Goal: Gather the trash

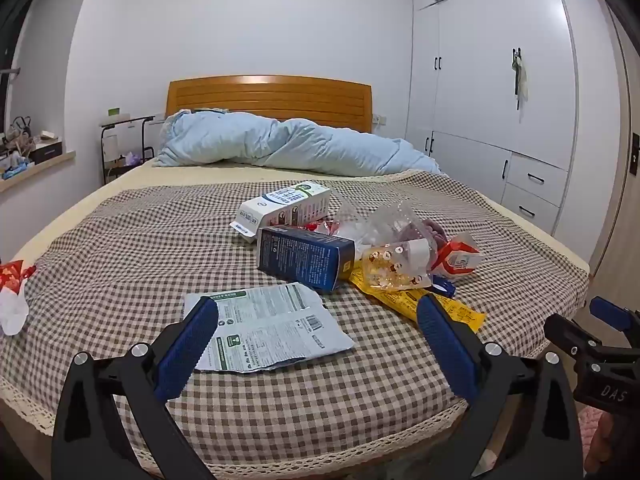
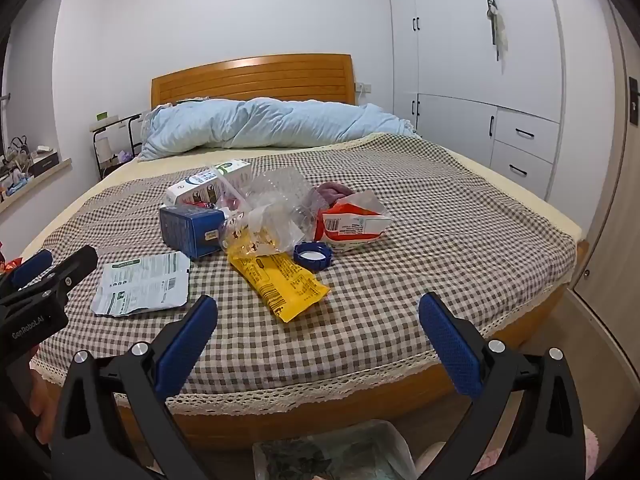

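Trash lies in a heap on the checked bedspread (image 2: 440,240): a blue box (image 2: 190,228), a white carton (image 2: 208,184), crumpled clear plastic (image 2: 276,204), a yellow wrapper (image 2: 280,284), a red-and-white bag (image 2: 352,224) and a blue cap (image 2: 313,255). A flat printed wrapper (image 1: 272,328) lies nearest, just beyond my left gripper (image 1: 318,304), which is open and empty. My right gripper (image 2: 319,302) is also open and empty. It hovers over the bed's near edge, short of the yellow wrapper.
A red-and-white wrapper (image 1: 14,292) lies at the bed's far left edge. A bunched blue duvet (image 1: 280,144) lies by the headboard. White wardrobes (image 1: 500,100) line the right wall. A clear-lined bin (image 2: 332,452) sits on the floor below the right gripper.
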Tool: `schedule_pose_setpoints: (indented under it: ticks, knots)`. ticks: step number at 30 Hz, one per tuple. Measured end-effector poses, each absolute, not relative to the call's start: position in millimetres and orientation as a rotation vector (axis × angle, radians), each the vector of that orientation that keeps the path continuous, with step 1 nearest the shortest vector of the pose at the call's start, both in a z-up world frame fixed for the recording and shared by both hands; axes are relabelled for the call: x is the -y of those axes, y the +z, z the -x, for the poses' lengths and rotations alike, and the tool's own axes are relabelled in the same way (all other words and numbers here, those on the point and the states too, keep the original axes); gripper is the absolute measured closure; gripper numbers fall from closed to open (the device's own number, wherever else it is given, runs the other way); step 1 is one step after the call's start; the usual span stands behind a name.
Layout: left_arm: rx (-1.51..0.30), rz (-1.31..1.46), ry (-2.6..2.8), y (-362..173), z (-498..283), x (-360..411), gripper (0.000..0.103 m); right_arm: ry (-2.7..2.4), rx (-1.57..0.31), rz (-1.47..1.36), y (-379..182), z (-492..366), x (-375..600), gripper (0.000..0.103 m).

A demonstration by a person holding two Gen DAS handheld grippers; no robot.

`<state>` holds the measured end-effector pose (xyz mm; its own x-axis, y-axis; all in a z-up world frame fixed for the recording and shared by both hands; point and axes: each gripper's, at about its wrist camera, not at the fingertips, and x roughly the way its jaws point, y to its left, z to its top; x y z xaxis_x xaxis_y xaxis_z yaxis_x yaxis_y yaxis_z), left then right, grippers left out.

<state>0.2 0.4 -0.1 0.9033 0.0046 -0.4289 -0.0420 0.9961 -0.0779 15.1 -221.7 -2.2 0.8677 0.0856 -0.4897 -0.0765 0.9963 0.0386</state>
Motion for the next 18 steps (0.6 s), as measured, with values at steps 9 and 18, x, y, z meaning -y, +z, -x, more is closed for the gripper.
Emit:
schedule_pose_setpoints:
  ticks: [9, 18]
  knots:
    - [-0.431, 0.057, 0.019, 4.4, 1.8, -0.8, 0.007, 0.081, -0.518, -0.016, -2.7, -14.8, 220.3, 0.006]
    - [-0.428, 0.049, 0.025, -0.3, 1.3, 4.5, 0.007, 0.078, -0.520, -0.021, -2.1, -15.8, 222.0, 0.006]
